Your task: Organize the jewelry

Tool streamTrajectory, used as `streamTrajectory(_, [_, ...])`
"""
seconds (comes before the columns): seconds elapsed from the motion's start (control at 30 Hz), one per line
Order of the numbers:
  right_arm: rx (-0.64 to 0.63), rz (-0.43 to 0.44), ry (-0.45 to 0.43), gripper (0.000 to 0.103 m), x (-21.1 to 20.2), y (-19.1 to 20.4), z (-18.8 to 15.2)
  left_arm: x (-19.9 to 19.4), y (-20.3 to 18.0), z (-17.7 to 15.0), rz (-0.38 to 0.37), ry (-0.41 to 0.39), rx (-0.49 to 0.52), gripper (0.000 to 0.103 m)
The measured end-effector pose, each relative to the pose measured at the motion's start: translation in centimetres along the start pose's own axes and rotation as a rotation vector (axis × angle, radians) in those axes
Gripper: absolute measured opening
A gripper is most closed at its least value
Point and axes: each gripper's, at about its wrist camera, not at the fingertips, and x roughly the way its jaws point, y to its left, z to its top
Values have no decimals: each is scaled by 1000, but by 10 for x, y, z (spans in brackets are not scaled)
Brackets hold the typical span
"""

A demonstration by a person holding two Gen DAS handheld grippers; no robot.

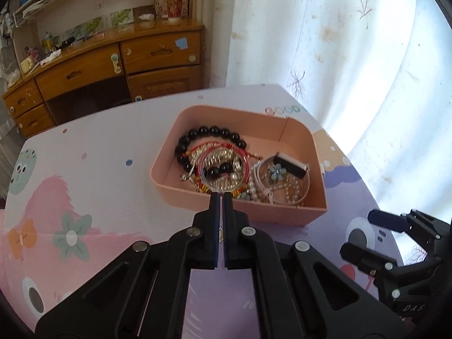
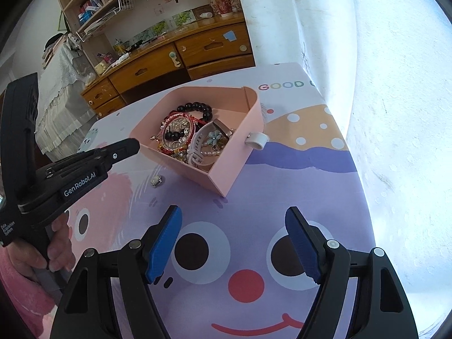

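Note:
A pink box point(image 1: 226, 112) point(image 2: 197, 89) on the cartoon-print tabletop holds a heap of jewelry: a black bead bracelet point(image 1: 212, 133) point(image 2: 197, 107), red cord bracelets, a pink bangle point(image 1: 201, 166), pearls and a blue flower piece point(image 1: 276, 169) point(image 2: 216, 137). My left gripper point(image 1: 221, 197) point(image 2: 135, 144) is shut, its tips in front of the box's near wall, with nothing seen held. A small silver piece point(image 2: 156, 181) lies on the table below it. My right gripper point(image 2: 233, 212) point(image 1: 358, 231) stands open and empty over the table, nearer than the box.
A white loop handle point(image 2: 258, 141) sticks out of the box's side. A wooden desk point(image 1: 113, 65) with drawers stands behind the table, and a white curtain point(image 1: 339, 56) hangs at the right. A hand point(image 2: 56, 251) grips the left tool.

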Motion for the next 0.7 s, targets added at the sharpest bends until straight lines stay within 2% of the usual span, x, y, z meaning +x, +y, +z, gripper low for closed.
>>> streamTrajectory(0.1, [3,-9,4,77,2,-3,-1,-1,-5,-5,25,21,40,1])
streamTrajectory(0.27, [18,-20,22,77,8,-8,-4,18,-9,-15,14,121,44,10])
streamTrajectory(0.43, [23,-24,38,77,13,-11,-6,31,-7,-20,18,134,12,29])
streamTrajectory(0.7, [7,-9,51,77,22,-5,-5,48,3,-24,39,166,-33,29])
